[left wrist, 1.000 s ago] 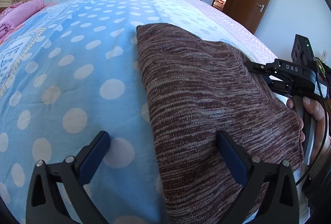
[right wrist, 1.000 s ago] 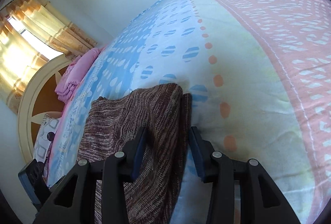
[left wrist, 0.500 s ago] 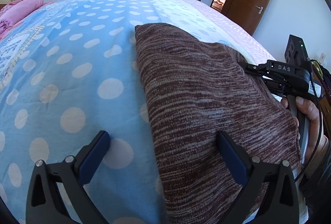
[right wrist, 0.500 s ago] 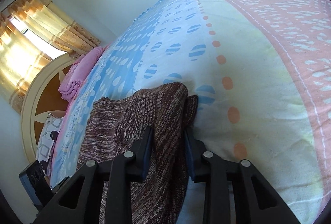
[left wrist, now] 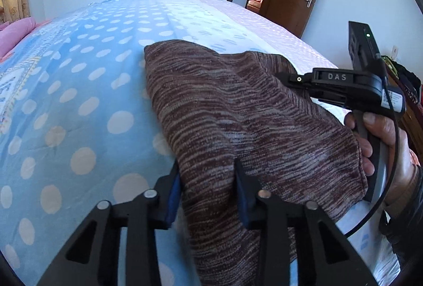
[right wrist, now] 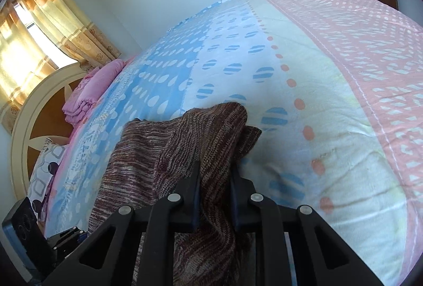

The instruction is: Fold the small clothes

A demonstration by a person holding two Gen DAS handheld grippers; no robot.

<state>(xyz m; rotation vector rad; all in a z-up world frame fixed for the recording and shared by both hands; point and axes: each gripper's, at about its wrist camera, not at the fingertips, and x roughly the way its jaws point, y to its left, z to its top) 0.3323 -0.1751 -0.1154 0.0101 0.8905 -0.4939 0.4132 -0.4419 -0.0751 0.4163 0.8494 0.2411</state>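
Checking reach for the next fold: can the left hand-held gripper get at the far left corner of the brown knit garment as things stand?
Probably not right away. The left hand-held gripper is shut on the brown knit garment at its near edge. Nothing lies on the way to that corner, but it would have to let go first.

Brown-and-grey streaked knit (left wrist: 238,111) on blue white-dotted bedspread (left wrist: 79,101)

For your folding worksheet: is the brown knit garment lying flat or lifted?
Partly lifted: both the left gripper and right gripper pinch the brown knit garment, bunching it.
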